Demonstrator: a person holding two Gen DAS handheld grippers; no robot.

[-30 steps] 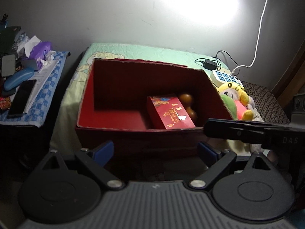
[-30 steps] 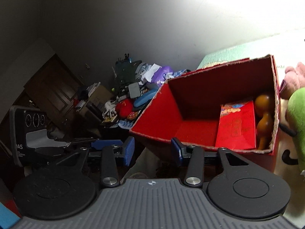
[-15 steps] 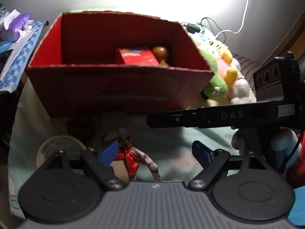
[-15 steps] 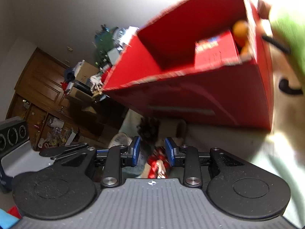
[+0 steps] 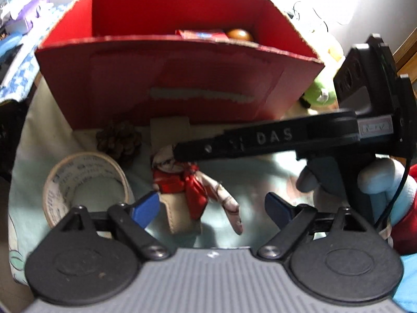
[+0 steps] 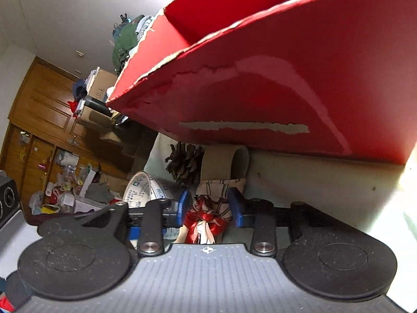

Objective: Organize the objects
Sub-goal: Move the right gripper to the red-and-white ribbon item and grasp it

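Observation:
A small doll [image 5: 182, 180] with a red scarf lies on the pale green bedcover in front of the red cardboard box [image 5: 169, 83]. My right gripper [image 6: 209, 207] is low over the bed and straddles the doll [image 6: 206, 221]. Its jaws are opening, and the blue pads stand just beside the doll. In the left wrist view one of its black fingers [image 5: 234, 140] reaches in from the right to the doll's head. My left gripper [image 5: 211, 206] hovers above the doll's lower end. Its jaws are wide and opening, with nothing gripped.
A pine cone [image 5: 118, 138] and a tape roll [image 5: 86, 182] lie left of the doll, and a cardboard ring [image 6: 224, 161] stands against the box. A red packet [image 5: 200, 34] and a brown gourd [image 5: 239, 35] sit inside the box. A green plush [image 5: 319, 94] lies to the right. A cluttered side table stands far left.
Both grippers have come down from above the box to the bedcover in front of it. The doll is now between the right jaws, which narrowed and then widened.

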